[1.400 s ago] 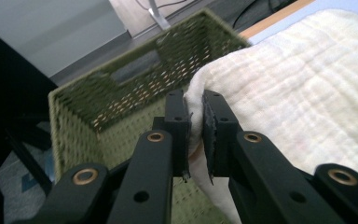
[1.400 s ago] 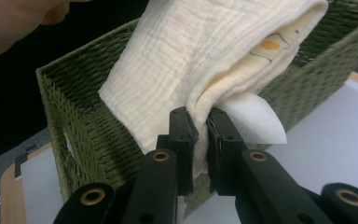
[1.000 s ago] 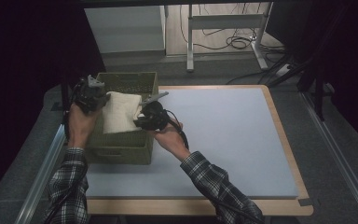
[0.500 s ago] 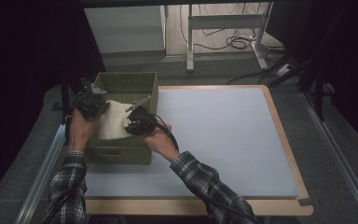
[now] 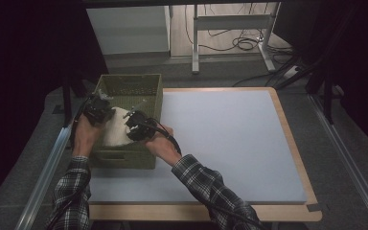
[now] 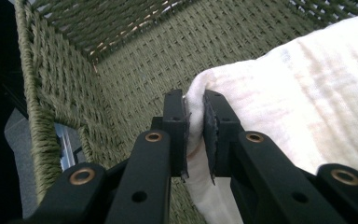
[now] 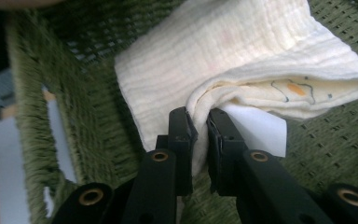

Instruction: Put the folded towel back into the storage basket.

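Note:
A cream folded cloth (image 5: 116,128) lies partly inside a green woven basket (image 5: 146,88) at the table's left edge. My left gripper (image 5: 101,111) is shut on the cloth's left edge; in the left gripper view (image 6: 195,116) the fabric (image 6: 307,98) is pinched between both pads, close to the basket's inner wall (image 6: 135,70). My right gripper (image 5: 133,125) is shut on the cloth's right side; the right gripper view (image 7: 200,122) shows a bunched fold of the cloth (image 7: 233,51) between the jaws, above the basket floor (image 7: 340,135).
The basket sits on a pale blue mat (image 5: 230,143) framed by a wooden table edge (image 5: 287,129). A white cabinet (image 5: 124,28), a metal stand (image 5: 230,24) and cables (image 5: 242,45) lie beyond the table. Metal rails (image 5: 43,177) flank both sides.
Both grippers have sunk with the cloth into the basket. The right hand has moved left, toward the basket's middle, and the cloth lies lower and more bunched.

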Demonstrator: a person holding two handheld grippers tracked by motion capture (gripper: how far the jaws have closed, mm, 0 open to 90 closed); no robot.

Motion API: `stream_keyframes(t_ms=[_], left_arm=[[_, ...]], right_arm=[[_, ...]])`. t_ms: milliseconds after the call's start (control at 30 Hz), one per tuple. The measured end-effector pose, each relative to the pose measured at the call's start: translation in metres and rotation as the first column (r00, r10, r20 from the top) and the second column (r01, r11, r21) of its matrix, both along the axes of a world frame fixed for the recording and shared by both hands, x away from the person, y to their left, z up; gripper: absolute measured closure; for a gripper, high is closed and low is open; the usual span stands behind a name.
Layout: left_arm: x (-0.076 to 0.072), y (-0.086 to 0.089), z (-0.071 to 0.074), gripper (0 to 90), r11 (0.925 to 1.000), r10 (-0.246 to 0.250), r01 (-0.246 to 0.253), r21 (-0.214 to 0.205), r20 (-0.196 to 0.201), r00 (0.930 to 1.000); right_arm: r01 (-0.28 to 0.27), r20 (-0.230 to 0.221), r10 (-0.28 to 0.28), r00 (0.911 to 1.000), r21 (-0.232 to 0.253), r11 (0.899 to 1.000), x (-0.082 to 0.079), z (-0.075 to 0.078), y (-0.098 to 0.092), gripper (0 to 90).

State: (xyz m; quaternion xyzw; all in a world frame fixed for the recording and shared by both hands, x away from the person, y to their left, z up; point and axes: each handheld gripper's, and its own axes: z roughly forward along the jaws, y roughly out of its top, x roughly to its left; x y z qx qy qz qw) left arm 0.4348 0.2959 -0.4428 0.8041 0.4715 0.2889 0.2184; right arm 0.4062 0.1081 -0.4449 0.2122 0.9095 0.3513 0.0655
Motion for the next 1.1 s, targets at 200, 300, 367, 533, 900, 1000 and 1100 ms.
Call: stream_keyframes(t_ms=[200,300,367,533,900,1000,1100], left_arm=[[0.001,0.001,-0.004,79.8,0.9999,0.002,-0.002,0.013,-0.010,1.0000],[0.003,0.002,-0.008,79.1,0.9999,0.005,-0.005,0.016,-0.022,0.9997],[0.005,0.001,-0.011,75.5,0.9999,0.010,-0.009,0.012,-0.034,0.9994],[0.006,0.002,-0.012,60.2,0.9994,0.032,-0.032,0.013,-0.020,0.9993],[0.003,0.003,-0.007,41.0,0.9975,0.062,-0.062,-0.033,0.013,0.9980],[0.002,0.004,-0.006,36.5,0.9955,0.069,-0.068,-0.066,0.015,0.9975],[0.002,0.004,-0.004,31.8,0.9925,0.072,-0.070,-0.101,0.018,0.9972]], right_arm=[[-0.015,0.005,0.015,0.9999,-0.047,0.999,0.000,0.000,0.008,79.9],[-0.018,0.009,0.019,0.9998,-0.065,0.998,-0.001,-0.001,0.013,78.6],[-0.016,0.019,0.018,0.9997,-0.086,0.996,-0.002,-0.003,0.016,75.4],[0.011,0.042,-0.008,0.9991,-0.073,0.997,0.003,-0.001,0.012,67.1],[0.026,0.027,-0.026,0.9993,0.000,1.000,0.009,0.006,-0.004,52.6],[0.027,0.023,-0.028,0.9993,0.025,0.999,0.009,0.008,-0.010,46.7],[0.018,0.029,-0.020,0.9994,0.044,0.999,0.008,0.011,-0.015,40.4]])
